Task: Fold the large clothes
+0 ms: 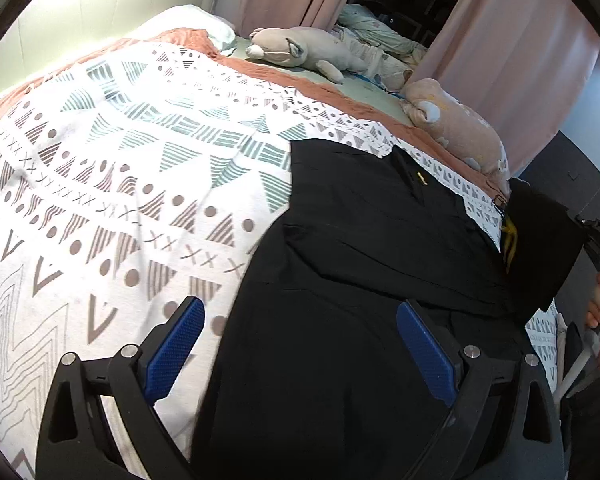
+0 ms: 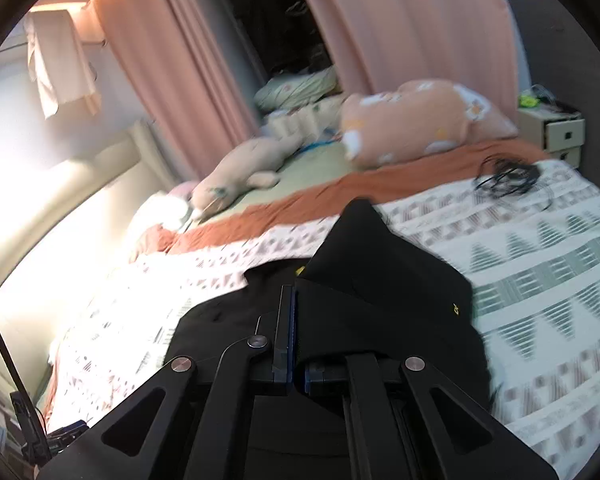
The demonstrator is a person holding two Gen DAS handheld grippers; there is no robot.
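Observation:
A large black garment (image 1: 360, 264) with small yellow marks lies on the patterned bedspread (image 1: 120, 168). My left gripper (image 1: 300, 344) is open, its blue pads (image 1: 176, 344) wide apart just above the garment's left edge, holding nothing. My right gripper (image 2: 296, 320) is shut on a fold of the black garment (image 2: 380, 292) and holds that part lifted over the rest. In the left wrist view the lifted flap (image 1: 540, 248) hangs at the far right, next to the right gripper's body and the hand that holds it.
A grey plush toy (image 1: 300, 50) and a pink plush pillow (image 1: 460, 128) lie at the bed's far side. Pink curtains (image 2: 172, 60) hang behind. A black cable (image 2: 508, 178) lies on the bedspread and a small drawer unit (image 2: 556, 132) stands beyond it.

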